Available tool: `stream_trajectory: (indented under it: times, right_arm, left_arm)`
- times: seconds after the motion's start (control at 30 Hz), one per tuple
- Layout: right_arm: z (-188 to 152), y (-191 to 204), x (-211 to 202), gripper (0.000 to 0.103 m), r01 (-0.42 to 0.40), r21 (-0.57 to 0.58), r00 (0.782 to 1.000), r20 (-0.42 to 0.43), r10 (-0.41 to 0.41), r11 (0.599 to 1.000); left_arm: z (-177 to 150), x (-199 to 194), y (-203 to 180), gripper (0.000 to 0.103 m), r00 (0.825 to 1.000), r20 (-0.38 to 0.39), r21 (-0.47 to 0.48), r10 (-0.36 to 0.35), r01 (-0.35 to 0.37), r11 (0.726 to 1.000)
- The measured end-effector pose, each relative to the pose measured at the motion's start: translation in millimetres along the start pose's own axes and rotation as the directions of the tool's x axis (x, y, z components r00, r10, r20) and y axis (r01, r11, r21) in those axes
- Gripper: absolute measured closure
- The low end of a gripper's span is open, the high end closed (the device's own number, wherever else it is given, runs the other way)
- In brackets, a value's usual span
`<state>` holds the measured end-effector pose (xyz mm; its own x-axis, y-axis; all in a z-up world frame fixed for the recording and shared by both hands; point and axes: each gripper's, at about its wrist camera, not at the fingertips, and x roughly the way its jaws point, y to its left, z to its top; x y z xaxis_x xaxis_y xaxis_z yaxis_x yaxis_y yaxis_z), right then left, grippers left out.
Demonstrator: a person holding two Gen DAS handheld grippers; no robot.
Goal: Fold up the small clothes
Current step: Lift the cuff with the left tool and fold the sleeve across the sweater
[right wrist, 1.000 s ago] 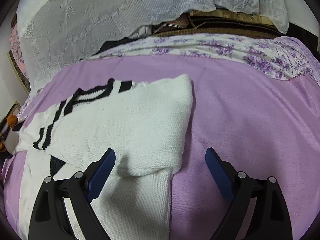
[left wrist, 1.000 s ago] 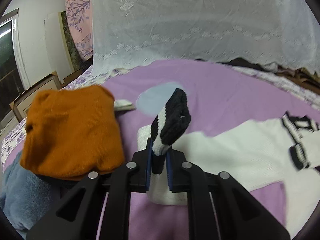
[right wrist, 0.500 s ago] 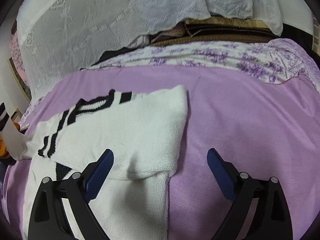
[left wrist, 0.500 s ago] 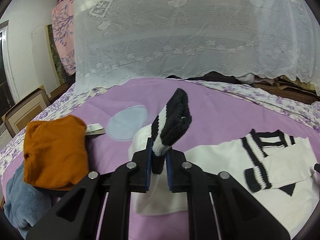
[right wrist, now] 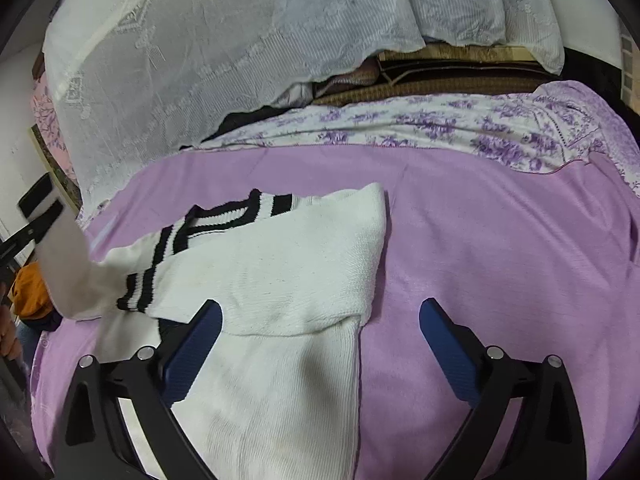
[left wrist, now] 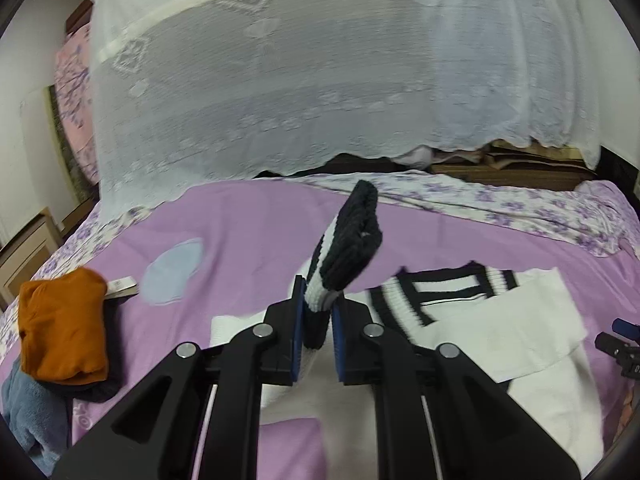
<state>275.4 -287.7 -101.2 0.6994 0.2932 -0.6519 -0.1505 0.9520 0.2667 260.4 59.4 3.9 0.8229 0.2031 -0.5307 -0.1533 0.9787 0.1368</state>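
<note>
A white knit sweater with black-striped collar and cuffs lies on the purple blanket, its right sleeve folded across the chest. My left gripper is shut on the other sleeve's black-and-white cuff, which sticks up past the pads. That sleeve hangs lifted at the sweater's left side. My right gripper hovers over the folded sleeve's lower edge, its jaws opening wide, the pads pressing on nothing. Its tip shows at the right edge of the left wrist view.
A folded orange garment rests on dark and blue-grey clothes at the bed's left. A pale blue patch and a small card lie nearby. White lace netting hangs behind; a floral sheet borders the blanket.
My left gripper has carried the cuff up and to the right, toward the sweater's body. The right gripper rose a little and its jaws spread slightly wider.
</note>
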Motion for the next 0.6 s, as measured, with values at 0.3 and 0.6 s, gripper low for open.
stream_trajectory:
  times: [0.3,0.6]
  right_arm:
    - [-1,-10,-7,0.004,-0.033,0.047,0.999,-0.014,0.034,0.998]
    - [5,-26,-19,0.004,-0.065,0.111,0.998,-0.004,0.066,0.992]
  left_arm:
    - [14,2,-53,0.092,0.998,0.001,0.033,-0.065,0.065,0.997]
    - [32,3,-110,0.092,0.992,0.013,0.080,-0.125,0.124,0.989]
